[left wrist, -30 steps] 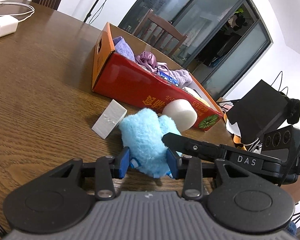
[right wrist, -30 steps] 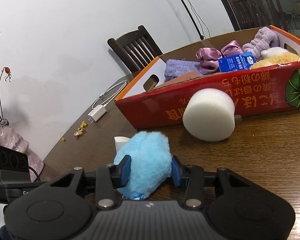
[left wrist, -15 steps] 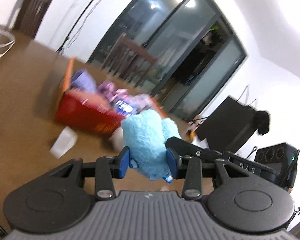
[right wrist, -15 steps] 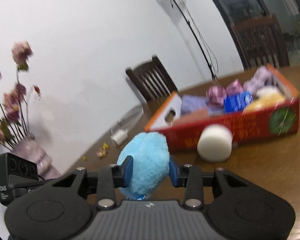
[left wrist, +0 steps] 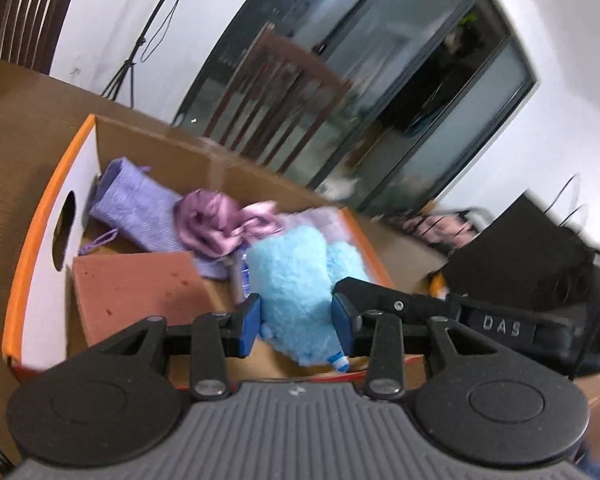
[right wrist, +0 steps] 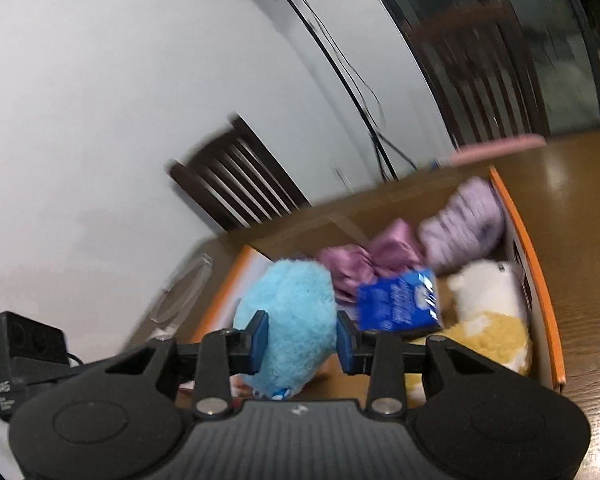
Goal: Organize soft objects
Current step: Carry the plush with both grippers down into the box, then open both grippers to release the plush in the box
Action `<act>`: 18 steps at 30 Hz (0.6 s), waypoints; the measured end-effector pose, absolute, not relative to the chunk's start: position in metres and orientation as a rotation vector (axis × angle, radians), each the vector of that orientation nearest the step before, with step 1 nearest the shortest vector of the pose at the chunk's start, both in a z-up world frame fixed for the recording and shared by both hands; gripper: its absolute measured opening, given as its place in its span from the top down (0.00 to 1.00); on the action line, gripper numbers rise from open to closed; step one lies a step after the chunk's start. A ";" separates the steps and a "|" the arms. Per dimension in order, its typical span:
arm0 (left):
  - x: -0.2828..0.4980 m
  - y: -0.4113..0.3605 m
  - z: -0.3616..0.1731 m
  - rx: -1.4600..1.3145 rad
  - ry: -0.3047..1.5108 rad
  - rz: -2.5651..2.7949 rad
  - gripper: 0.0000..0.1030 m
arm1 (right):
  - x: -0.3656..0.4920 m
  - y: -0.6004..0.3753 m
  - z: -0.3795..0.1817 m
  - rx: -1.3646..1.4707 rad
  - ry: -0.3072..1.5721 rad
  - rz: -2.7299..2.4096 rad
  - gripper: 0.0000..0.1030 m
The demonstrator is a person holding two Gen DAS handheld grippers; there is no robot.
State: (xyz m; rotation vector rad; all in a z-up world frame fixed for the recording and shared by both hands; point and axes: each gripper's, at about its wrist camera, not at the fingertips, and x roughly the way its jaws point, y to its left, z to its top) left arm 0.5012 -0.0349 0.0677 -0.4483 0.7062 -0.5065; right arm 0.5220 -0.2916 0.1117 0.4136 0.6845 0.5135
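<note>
Left wrist view shows the blue plush toy point(left wrist: 300, 280), light and squashy, hanging over the open cardboard box point(left wrist: 36, 216), clenched at opposite ends by the left gripper point(left wrist: 298, 320) and right gripper point(right wrist: 298, 338), whose fingers have just been closing into its fur.

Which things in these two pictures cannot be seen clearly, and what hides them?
- Blue plush toy, both views: its lower part sits between claw pads; whether it touches the box floor is hidden.
- Blue packet, right wrist view: motion blur makes the print unreadable.
- Box, left wrist view: near wall cut off by the left claw body.
- Yellow plush, right wrist view: partly behind the right claw.
</note>
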 end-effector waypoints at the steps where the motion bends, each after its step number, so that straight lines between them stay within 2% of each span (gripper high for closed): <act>1: 0.502 -0.036 0.064 -0.424 0.708 -0.503 0.61 | 0.527 -0.288 0.106 0.406 0.706 0.511 0.67; 7: 0.501 -0.031 0.058 -0.307 0.679 -0.464 0.60 | 0.547 -0.276 0.075 0.317 0.827 0.484 0.69; 12: 0.491 -0.026 0.074 -0.225 0.643 -0.407 0.59 | 0.551 -0.251 0.080 0.149 0.885 0.487 0.67; 16: 0.476 -0.018 0.091 -0.192 0.603 -0.391 0.53 | 0.558 -0.248 0.082 0.202 1.020 0.558 0.68; 18: 0.468 -0.013 0.100 -0.183 0.594 -0.379 0.52 | 0.557 -0.245 0.082 0.179 1.031 0.536 0.64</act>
